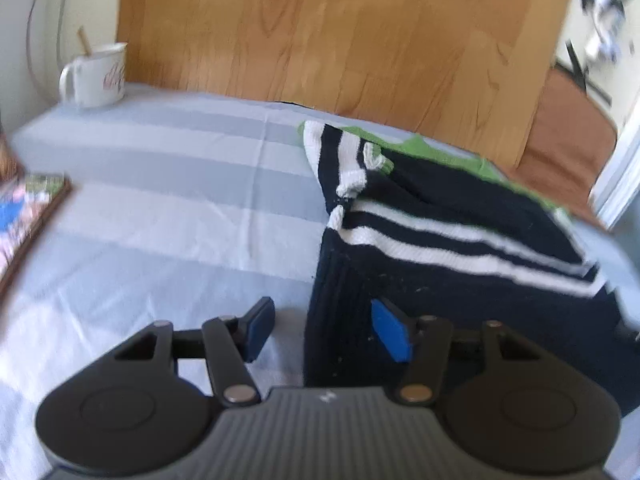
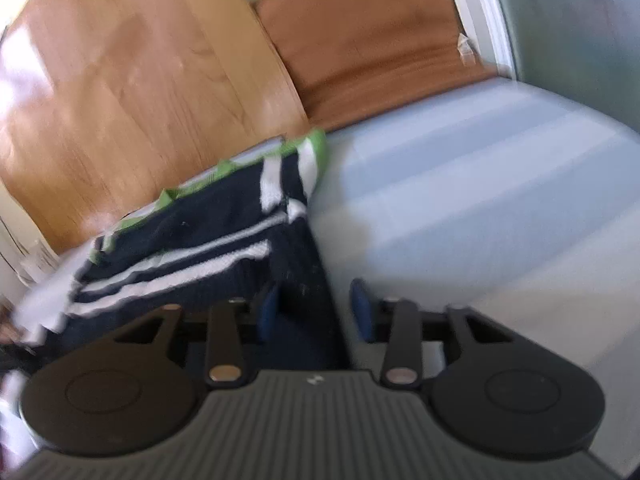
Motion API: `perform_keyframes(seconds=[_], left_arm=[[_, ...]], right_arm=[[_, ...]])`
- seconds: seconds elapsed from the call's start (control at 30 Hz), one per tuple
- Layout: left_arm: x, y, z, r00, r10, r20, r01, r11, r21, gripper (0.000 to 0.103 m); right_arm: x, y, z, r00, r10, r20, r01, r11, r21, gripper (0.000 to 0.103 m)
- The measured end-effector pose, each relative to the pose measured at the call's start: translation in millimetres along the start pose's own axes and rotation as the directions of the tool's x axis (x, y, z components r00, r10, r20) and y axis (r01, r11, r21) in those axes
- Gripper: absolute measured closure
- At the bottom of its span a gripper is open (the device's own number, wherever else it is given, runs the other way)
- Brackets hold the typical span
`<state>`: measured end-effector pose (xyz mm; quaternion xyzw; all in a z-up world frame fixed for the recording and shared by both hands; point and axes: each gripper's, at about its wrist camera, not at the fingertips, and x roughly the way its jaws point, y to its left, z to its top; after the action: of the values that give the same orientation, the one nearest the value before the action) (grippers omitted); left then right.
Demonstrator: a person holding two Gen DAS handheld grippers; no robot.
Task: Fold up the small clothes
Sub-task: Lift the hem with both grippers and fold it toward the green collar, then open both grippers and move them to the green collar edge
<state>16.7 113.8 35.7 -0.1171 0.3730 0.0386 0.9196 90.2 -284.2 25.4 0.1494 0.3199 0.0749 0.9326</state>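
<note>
Already both grippers, left (image 1: 324, 330) and right (image 2: 316, 310), straddle the sweater (image 1: 460, 248) hem at lower centre, fingers spread, so closing unevenly could skew the fold.

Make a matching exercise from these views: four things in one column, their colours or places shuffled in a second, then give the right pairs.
Things:
1. mug
2. knitted garment
3. tablecloth
4. left gripper

Descriptions:
A. dark navy with white stripes
B. pale blue, banded
C. white, at the far left corner
D. jaws open, straddling the garment's near left edge

Pairs: 1-C, 2-A, 3-B, 4-D
</note>
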Motion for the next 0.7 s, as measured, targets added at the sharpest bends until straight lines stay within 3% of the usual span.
perform_keyframes(seconds=[0.13,0.23,0.33,0.47,0.57,0.7], left_arm=[[-9.9,4.1,16.0,0.999,-0.041,-0.017,0.042,0.998,0.054,0.048],[-21.0,12.5,48.0,0.997,0.013,0.076,-0.019,0.996,0.083,0.046],[-11.1,13.2,85.8,0.993,0.050,0.111,-0.064,0.990,0.123,0.044],[31.8,3.8,128.6,0.989,0.097,0.108,-0.118,0.970,0.212,0.023],[74.2,0.2,153.0,0.988,0.129,0.084,-0.144,0.965,0.219,0.021],[127.5,7.4,176.1,0.995,0.100,0.004,-0.100,0.984,0.151,0.016]], right_arm=[[-7.1,-0.1,22.2,0.997,0.019,-0.070,-0.021,0.999,-0.026,0.061],[-13.0,0.3,54.0,0.996,0.077,-0.051,-0.079,0.996,-0.040,0.059],[0.9,10.7,92.6,0.987,0.148,-0.063,-0.150,0.988,-0.032,0.056],[51.7,44.0,136.0,0.972,0.197,-0.126,-0.210,0.973,-0.093,0.047],[104.4,67.3,157.7,0.960,0.191,-0.207,-0.216,0.971,-0.107,0.043],[184.7,92.1,170.9,0.918,0.173,-0.356,-0.205,0.977,-0.053,0.039]])
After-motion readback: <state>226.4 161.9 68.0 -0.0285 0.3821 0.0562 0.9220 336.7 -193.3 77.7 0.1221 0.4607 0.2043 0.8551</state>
